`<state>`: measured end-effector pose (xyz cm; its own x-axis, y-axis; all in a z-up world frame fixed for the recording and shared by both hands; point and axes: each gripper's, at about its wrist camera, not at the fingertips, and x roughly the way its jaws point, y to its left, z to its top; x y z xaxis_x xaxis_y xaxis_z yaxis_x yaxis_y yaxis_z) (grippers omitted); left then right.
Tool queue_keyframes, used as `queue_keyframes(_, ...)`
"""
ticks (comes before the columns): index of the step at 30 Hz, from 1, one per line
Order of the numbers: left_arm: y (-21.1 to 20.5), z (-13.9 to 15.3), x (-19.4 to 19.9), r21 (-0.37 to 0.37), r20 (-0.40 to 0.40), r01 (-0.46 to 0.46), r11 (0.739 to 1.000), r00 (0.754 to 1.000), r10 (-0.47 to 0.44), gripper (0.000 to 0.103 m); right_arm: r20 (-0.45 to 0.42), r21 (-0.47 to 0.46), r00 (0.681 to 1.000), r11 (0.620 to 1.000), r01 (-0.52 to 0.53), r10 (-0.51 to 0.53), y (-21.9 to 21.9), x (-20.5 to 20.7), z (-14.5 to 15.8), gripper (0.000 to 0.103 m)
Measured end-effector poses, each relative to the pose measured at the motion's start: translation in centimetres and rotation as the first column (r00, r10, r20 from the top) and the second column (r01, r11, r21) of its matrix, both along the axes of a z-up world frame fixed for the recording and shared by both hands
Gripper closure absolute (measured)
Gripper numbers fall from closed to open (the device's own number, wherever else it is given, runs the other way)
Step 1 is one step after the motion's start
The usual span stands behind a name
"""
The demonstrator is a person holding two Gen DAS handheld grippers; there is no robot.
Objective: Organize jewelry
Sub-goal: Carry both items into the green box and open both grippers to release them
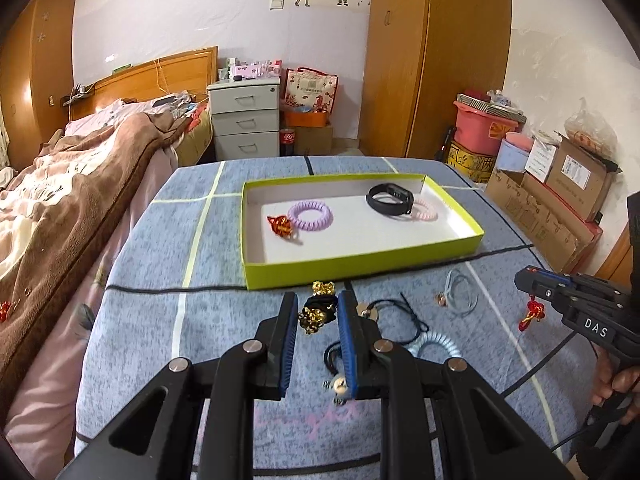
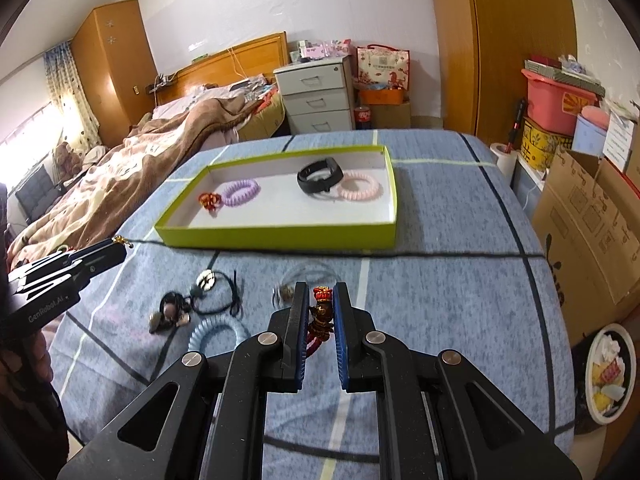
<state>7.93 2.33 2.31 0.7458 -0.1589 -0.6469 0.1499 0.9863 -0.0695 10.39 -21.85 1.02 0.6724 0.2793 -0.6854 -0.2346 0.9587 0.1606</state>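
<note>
A: Where do things stand?

B: Both claws are loaded. The left claw (image 1: 318,312) is clamped on a black hair tie with small gold bells (image 1: 316,312), low in the middle of its own view. The right claw (image 2: 319,312) is pinched tight on a red and gold knotted charm (image 2: 321,314), which also dangles at the right edge of the left view.

A: And the target?

B: The shallow lime-green cardboard box (image 1: 360,266) lies at mid-frame, beyond both claws, on the blue-grey checked cloth of the desk (image 1: 160,220).

A: What could go wrong?

B: The bells hang loose between the pads, so a jolt could shake that tie free. The charm's cord trails low and might catch on the box's near wall.

A: Count for me.

B: In the box there are four pieces: one lilac spiral coil tie (image 1: 310,216), one pink spiral coil tie (image 2: 358,191), one black wristband (image 1: 390,199) and one red-orange charm (image 1: 280,225). Left on the cloth are one pale-blue spiral coil (image 2: 216,334), one grey-blue elastic loop (image 1: 460,290), and perhaps three black cords in a tangle (image 2: 200,300); the tangle is hard to separate.
</note>
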Motion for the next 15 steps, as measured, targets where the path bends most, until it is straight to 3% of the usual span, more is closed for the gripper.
queue_keyframes(15, -0.7, 1.5, 5.8, -0.003, 0.013, 0.019, 1.0, 1.0, -0.019, 0.082, 0.031, 0.016, 0.999, 1.0, 0.027, -0.027, 0.0, 7.0, 1.8, 0.091)
